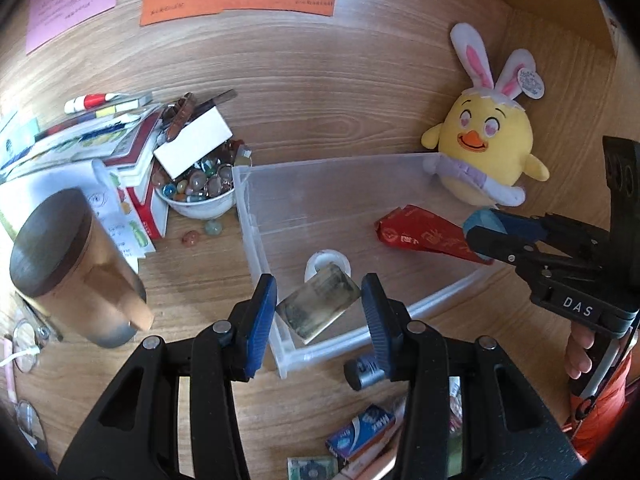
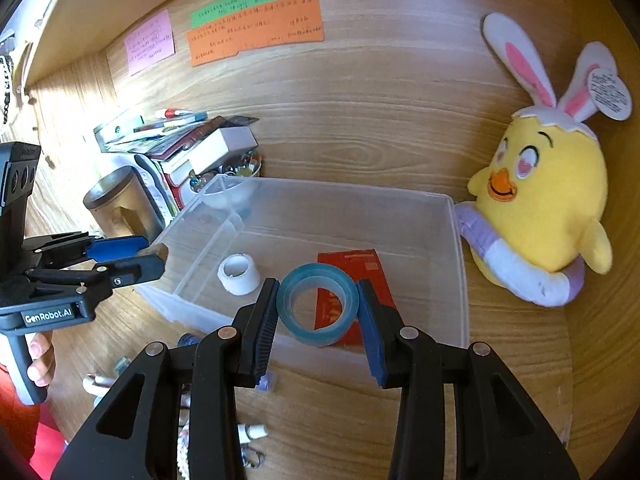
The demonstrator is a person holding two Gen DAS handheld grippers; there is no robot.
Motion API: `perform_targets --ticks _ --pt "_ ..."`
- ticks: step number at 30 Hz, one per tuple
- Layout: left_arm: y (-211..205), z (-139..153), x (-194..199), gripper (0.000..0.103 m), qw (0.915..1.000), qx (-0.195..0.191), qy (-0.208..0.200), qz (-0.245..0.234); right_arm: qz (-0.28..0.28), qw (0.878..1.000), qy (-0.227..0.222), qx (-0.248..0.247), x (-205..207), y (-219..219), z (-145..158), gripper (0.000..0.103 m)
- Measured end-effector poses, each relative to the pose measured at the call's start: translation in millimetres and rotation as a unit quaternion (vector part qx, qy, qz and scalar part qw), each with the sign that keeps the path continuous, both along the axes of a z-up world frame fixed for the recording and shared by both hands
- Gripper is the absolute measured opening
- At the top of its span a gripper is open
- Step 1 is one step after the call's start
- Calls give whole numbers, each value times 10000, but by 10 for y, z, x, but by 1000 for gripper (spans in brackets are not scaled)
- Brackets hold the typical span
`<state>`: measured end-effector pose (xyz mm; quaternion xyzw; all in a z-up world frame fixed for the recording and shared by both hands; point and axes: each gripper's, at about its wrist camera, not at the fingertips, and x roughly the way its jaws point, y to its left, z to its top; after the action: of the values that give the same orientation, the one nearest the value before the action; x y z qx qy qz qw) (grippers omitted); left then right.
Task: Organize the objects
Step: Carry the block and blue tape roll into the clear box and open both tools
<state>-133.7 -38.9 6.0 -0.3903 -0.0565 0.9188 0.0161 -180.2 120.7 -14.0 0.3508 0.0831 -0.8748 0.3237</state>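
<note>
Left wrist: left tool grips a blurred block; right tool grips tape.

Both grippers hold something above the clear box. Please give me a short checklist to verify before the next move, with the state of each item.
1. Right gripper clamps the blue tape roll between both fingers: ok.
2. Left gripper grips the shiny rectangular block: ok.
3. Clear box is open on top, no lid: ok.
4. Free floor left in the box beside the white tape roll and red packet: ok.
5. Plush chick stays outside the box wall: ok.
6. Tape roll is directly over the box floor: cannot tell.
</note>
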Motion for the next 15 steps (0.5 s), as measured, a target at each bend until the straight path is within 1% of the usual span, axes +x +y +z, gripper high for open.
perform_targets --ticks 8,12,15 --pt "-7 -85 -208 44 9998 110 -139 -27 68 9995 -194 221 -159 -202 -195 35" --pt "31 -115 -283 44 9999 14 -138 -58 90 9989 -287 349 -214 -284 -307 35" --pt "51 -137 -334 44 9996 61 -221 -151 68 9990 -292 329 -243 -290 -321 35"
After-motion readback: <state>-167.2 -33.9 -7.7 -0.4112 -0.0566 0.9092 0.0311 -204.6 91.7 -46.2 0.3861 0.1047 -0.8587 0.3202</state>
